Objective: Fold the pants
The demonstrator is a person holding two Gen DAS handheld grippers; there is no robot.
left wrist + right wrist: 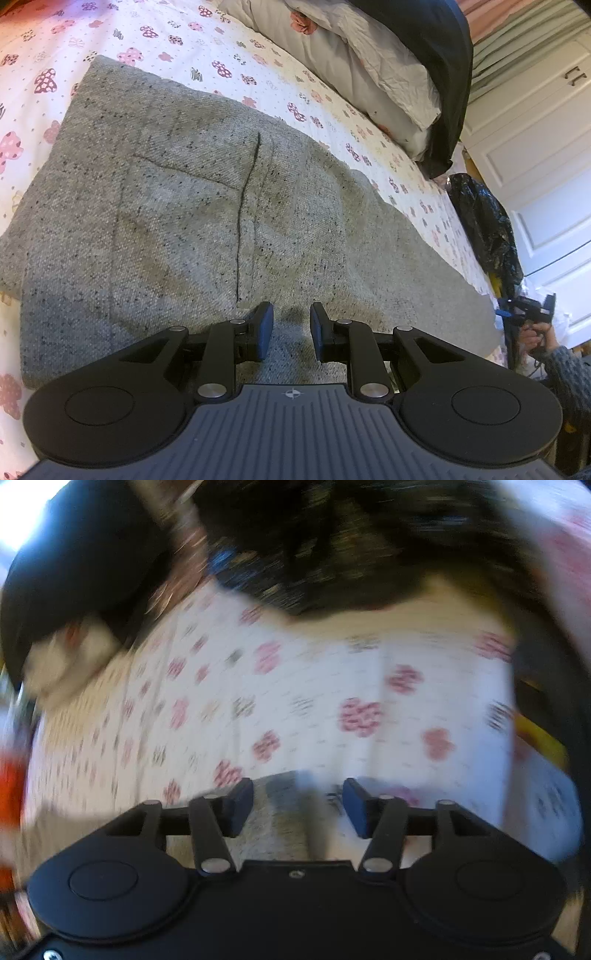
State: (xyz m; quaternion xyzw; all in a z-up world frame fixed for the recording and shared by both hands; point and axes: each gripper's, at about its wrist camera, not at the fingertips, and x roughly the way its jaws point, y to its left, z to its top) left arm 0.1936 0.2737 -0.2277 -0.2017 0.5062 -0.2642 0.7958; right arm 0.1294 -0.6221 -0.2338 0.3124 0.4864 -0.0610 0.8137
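Pants [207, 206] lie folded on the bed [155, 40]; my left fingers [291, 330], narrowly parted, hold nothing; my right fingers [298, 808] gape empty. Press the stack flat, edges aligned.

Left gripper [291, 325] narrowly parted; right gripper [298, 808] (blurred) apparently open.

Home bedroom: flower-print bedsheet [229, 48], pillow [369, 70].

Right wrist view smeared by motion blur; dark mass [332, 546] at top unidentifiable; grey pants [184, 221] cut off behind left hand-held gripper [291, 325] body.
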